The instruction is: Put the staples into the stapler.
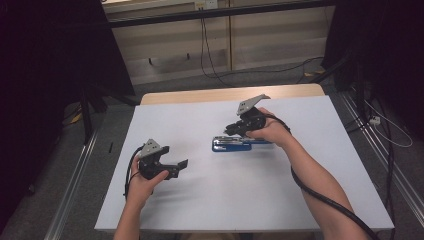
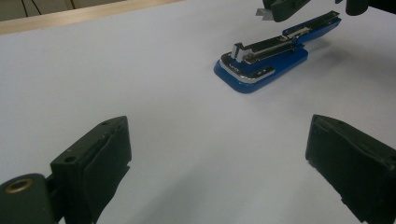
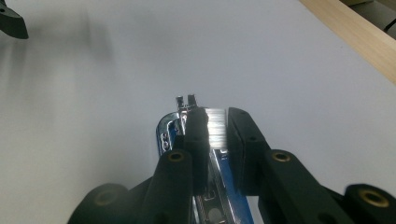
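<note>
A blue stapler lies on the white table right of centre, its top swung open and its chrome magazine bared. My right gripper hovers just above it, shut on a short silver strip of staples. In the right gripper view the strip hangs over the stapler's chrome front end. My left gripper sits low over the table's left part, well apart from the stapler, open with nothing between its fingers. From the left gripper view the stapler lies ahead and to the right.
A wooden strip runs along the table's far edge. Cables trail on the floor behind, and dark curtains hang on both sides. Metal rails run along the floor left and right of the table.
</note>
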Demonstrator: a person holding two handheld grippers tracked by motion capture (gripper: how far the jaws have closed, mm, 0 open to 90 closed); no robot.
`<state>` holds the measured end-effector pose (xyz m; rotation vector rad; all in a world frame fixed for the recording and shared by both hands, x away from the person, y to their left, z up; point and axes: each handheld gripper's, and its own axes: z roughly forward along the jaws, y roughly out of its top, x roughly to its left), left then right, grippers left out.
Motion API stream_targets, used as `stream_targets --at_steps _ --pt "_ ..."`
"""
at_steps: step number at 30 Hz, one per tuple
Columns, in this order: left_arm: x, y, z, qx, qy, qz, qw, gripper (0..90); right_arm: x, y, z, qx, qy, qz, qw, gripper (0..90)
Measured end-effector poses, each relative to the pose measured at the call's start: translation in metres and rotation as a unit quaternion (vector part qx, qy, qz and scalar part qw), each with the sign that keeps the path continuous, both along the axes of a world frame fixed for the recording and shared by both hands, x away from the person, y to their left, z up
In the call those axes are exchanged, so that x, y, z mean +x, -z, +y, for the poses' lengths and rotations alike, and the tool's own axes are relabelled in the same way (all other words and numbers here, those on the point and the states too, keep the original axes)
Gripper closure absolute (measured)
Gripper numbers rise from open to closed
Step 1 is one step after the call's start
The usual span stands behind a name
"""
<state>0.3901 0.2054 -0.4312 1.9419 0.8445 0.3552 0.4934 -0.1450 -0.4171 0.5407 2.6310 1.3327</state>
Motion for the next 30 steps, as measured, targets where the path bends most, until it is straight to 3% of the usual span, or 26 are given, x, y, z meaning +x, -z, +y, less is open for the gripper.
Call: stream_targets --at_steps 18,30 --pt "0.000 -0.001 0.004 -0.007 -0.006 -0.001 1.0000 7.1 0.006 0.009 0.010 0.008 -0.031 0.004 0.9995 79.1" --pt "0.000 -0.001 0.003 -0.005 -0.005 0.002 1.0000 7.0 0.010 0.016 0.019 -0.005 -0.052 0.007 0.9986 79.1"
